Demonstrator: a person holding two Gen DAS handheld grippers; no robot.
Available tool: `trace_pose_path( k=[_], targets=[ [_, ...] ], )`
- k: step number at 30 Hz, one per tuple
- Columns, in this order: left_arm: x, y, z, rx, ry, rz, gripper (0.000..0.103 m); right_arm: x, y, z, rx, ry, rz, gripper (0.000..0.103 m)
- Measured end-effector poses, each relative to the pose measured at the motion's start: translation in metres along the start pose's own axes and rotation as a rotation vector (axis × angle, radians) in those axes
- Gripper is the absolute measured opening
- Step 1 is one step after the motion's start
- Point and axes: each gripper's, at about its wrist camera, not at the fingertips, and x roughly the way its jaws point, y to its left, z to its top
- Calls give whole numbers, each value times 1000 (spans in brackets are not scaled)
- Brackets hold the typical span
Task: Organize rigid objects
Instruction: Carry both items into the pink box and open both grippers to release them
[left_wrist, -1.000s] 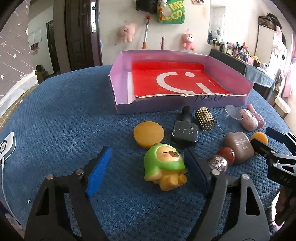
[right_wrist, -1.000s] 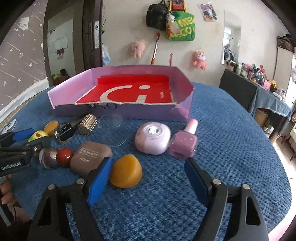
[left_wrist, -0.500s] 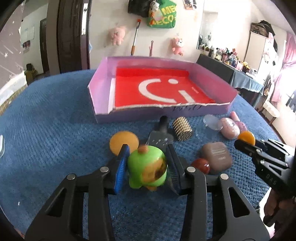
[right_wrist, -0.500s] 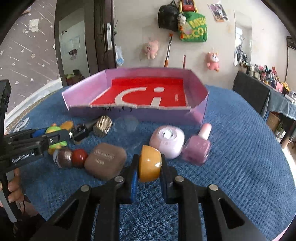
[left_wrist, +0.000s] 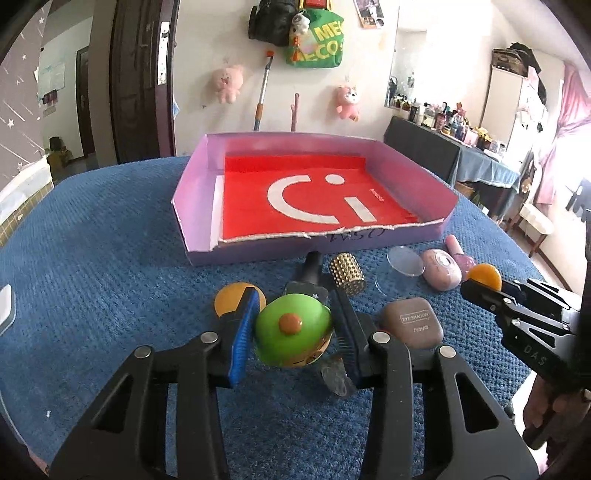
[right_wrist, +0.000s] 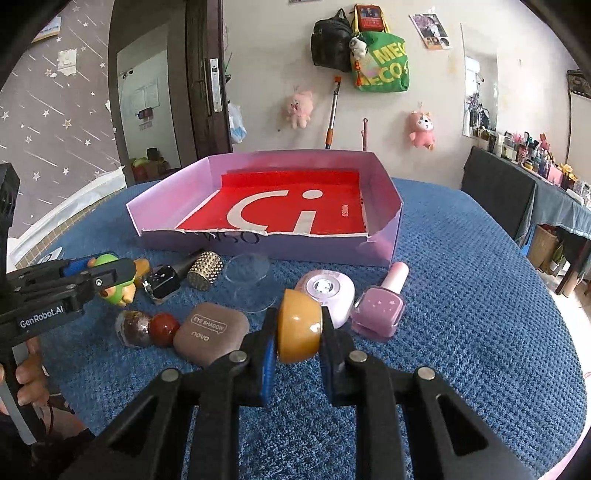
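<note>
My left gripper (left_wrist: 293, 332) is shut on a green and orange toy figure (left_wrist: 291, 338), lifted a little off the blue tablecloth; the same toy (right_wrist: 114, 284) shows at the left in the right wrist view. My right gripper (right_wrist: 299, 339) is shut on an orange puck (right_wrist: 298, 325), seen as an orange puck (left_wrist: 484, 275) at the right in the left wrist view. Behind both stands the purple box (left_wrist: 192, 206) with a red floor, its purple box wall (right_wrist: 384, 243) facing me.
On the cloth lie a second orange disc (left_wrist: 231, 297), a black bottle (left_wrist: 312, 267), a studded gold cylinder (left_wrist: 347, 275), a brown eye shadow case (right_wrist: 210, 330), a clear lid (right_wrist: 249, 267), a pink compact (right_wrist: 325, 291), a purple nail polish (right_wrist: 380, 306) and two balls (right_wrist: 147, 328).
Both grippers went from open to shut: the left closed on the green toy and raised it, the right closed on the orange puck and lifted it slightly.
</note>
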Motion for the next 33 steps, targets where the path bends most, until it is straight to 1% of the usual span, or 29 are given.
trace_pose_path(
  k=[4,7,10,14,16,18,20,21,23,26,29,31,33],
  targets=[
    [-8,0,15,5,-25,-17,38,1,1,9,-10,-15,23,22],
    [-10,-2,34,15,-36,-48,38,0,1,26,-21,-34,42,22],
    [-5,-6,55,48,-51,-41,38,1,-4,48,-28,-56,49,22],
    [16,-8,81,76,-13,-40,38,15,-12,79,-35,-37,60,22],
    [31,-7,92,88,17,-21,38,29,-15,95,-46,-2,61,22],
    [45,-7,98,109,39,14,38,48,-20,110,-41,69,75,22],
    [64,-4,104,135,80,54,38,64,-24,118,-36,129,83,22],
    [68,-3,105,135,93,59,38,74,-26,123,-42,169,73,22],
    [84,-2,108,149,137,70,38,86,-26,126,-57,213,53,22],
    [99,-4,107,180,181,95,38,109,-29,129,-68,323,37,22],
    [109,-6,102,197,219,100,38,124,-30,124,-90,404,31,22],
    [116,-8,97,223,244,112,38,133,-28,121,-113,435,18,22],
    [125,-7,92,237,275,128,38,139,-26,117,-144,460,-16,22]
  ],
)
